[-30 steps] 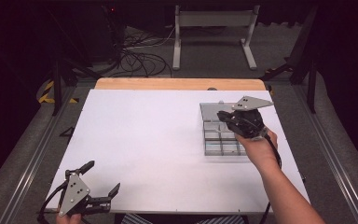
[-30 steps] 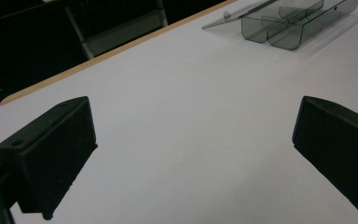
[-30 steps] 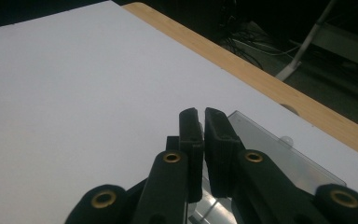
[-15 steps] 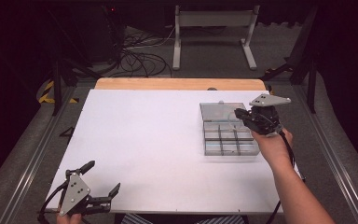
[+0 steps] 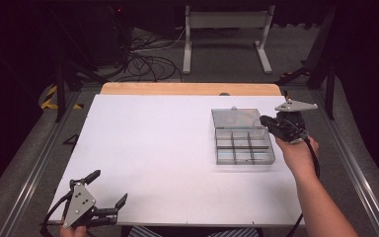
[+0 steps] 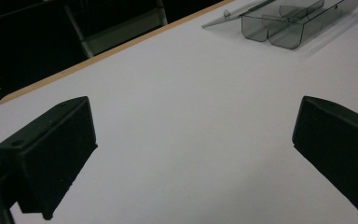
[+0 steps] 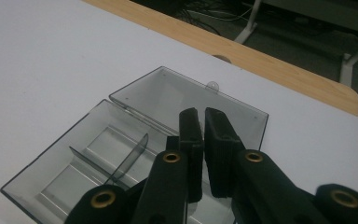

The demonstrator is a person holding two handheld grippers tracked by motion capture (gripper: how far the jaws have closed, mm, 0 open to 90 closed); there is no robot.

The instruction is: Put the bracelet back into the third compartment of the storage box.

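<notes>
Grey see-through compartment box (image 5: pixel 242 145) lies open on the right half of the white surface (image 5: pixel 153 148), its flat lid (image 5: pixel 236 117) folded back onto the surface on the far side. Inside, thin dividers split the tray into small cells; whether any cell holds something cannot be told. The right tool (image 5: pixel 266 121) sits at the box's right edge, level with the hinge line, held in the person's right hand (image 5: pixel 296 148). In the right gripper view its jaws are pressed together with nothing between them, the tips hovering over the tray near the hinge, the lid just beyond. The left tool (image 5: pixel 109 190) rests at the near left corner of the surface, well apart from the box, its jaws spread wide over bare surface in the left gripper view, where the box (image 6: pixel 291 23) shows far off.
</notes>
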